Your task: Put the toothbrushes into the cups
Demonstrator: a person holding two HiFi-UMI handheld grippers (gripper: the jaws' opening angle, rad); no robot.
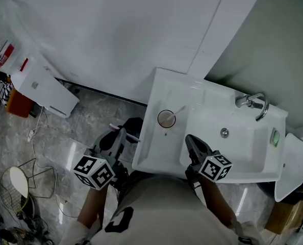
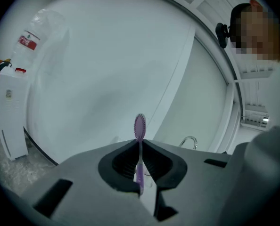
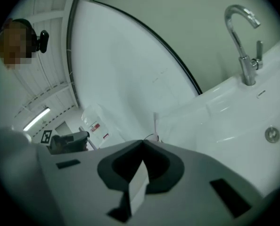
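A purple toothbrush (image 2: 139,128) stands upright between the jaws of my left gripper (image 2: 140,141), which is shut on its handle. In the head view this gripper (image 1: 122,132) hangs over the floor just left of the white sink (image 1: 159,160), with the toothbrush (image 1: 131,136) lying across its tip. A cup (image 1: 166,119) stands on the sink's left ledge with a white toothbrush (image 1: 180,108) leaning in it. My right gripper (image 1: 192,141) is over the sink's front edge, shut and empty. In the right gripper view the white toothbrush (image 3: 155,122) rises just beyond the closed jaws (image 3: 142,143).
The chrome faucet (image 1: 253,102) and the drain (image 1: 224,132) lie to the right in the basin, with a green item (image 1: 275,137) at the sink's right rim. A white appliance (image 1: 44,88) and a wire stand (image 1: 19,182) are on the marble floor at the left.
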